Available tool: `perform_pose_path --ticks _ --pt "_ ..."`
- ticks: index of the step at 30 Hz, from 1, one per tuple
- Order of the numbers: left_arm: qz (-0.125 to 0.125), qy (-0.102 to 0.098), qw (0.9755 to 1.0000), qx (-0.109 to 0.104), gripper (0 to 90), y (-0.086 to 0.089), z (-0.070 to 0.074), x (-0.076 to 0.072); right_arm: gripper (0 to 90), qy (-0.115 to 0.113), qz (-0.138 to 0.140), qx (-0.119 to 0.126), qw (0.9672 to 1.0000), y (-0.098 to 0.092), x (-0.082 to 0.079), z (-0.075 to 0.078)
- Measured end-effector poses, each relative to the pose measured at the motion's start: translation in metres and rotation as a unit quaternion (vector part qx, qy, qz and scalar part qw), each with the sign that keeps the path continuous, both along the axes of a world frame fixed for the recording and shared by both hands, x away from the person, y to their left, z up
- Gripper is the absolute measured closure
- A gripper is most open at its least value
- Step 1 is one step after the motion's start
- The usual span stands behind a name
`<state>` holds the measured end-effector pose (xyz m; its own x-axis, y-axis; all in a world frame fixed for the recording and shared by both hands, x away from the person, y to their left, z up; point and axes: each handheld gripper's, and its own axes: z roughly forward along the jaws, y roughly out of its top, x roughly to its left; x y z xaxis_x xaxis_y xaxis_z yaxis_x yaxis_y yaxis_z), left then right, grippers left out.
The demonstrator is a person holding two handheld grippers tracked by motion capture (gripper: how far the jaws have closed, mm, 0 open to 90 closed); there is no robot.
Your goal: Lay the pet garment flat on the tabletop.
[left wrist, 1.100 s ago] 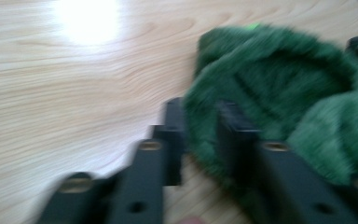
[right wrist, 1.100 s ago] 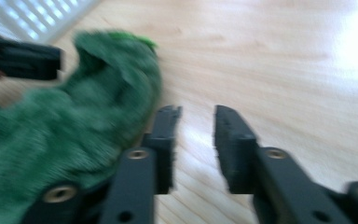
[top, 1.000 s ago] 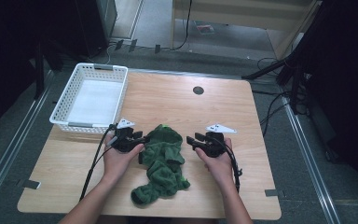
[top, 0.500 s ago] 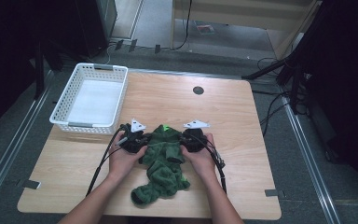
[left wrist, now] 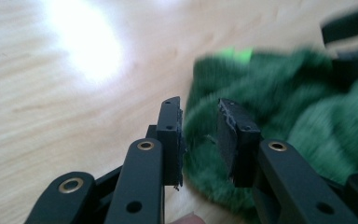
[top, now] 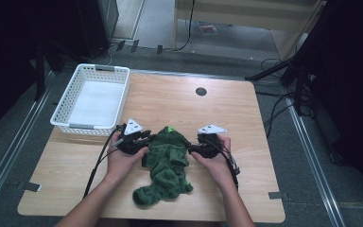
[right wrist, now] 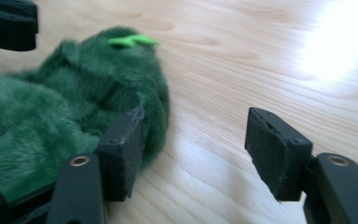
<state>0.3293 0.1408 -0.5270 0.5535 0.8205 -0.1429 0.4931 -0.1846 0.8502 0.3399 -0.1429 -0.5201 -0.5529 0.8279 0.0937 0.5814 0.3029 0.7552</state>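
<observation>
A green plush toy [top: 168, 158] lies crumpled on the wooden table [top: 179, 109], near its front edge, with a bright green tag at its far end. My left gripper [top: 146, 138] sits at the toy's left side. In the left gripper view its jaws [left wrist: 199, 140] stand narrowly apart with a fold of the green fur [left wrist: 279, 93] pinched between the pads. At the toy's right side my right gripper [top: 192, 148] is open. In the right gripper view its left pad [right wrist: 123, 149] touches the plush [right wrist: 74, 93] and its right pad hangs over bare wood.
A white plastic basket [top: 82, 126] stands at the table's left back corner. A dark round grommet [top: 201, 91] is set in the wood at the back middle. Cables trail from both grippers along the forearms. Dark floor and rails surround the table.
Both grippers moved inward from beside the toy to its edges. The left jaws have narrowed onto the fur. The right gripper has since drawn slightly outward and toward the person.
</observation>
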Motion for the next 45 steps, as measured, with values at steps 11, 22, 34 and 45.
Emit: perform_pose_path --ticks 11,22,34,45 --pt "-0.001 0.084 0.9965 -0.006 82.6 -0.031 -0.009 0.023 76.6 0.005 0.001 0.101 0.9949 0.052 0.023 0.023" --pt "-0.006 0.083 0.9954 0.047 84.2 -0.035 -0.019 0.023 82.0 0.039 -0.008 0.018 0.9990 0.053 0.029 -0.023" --pt "0.004 0.049 0.9984 0.028 68.2 -0.030 -0.001 0.023 63.7 0.005 0.000 0.066 0.9978 0.040 0.015 0.001" --pt "-0.049 0.070 0.9953 0.045 68.0 -0.041 -0.009 0.017 48.1 -0.035 0.102 0.042 0.9933 0.027 -0.071 0.025"
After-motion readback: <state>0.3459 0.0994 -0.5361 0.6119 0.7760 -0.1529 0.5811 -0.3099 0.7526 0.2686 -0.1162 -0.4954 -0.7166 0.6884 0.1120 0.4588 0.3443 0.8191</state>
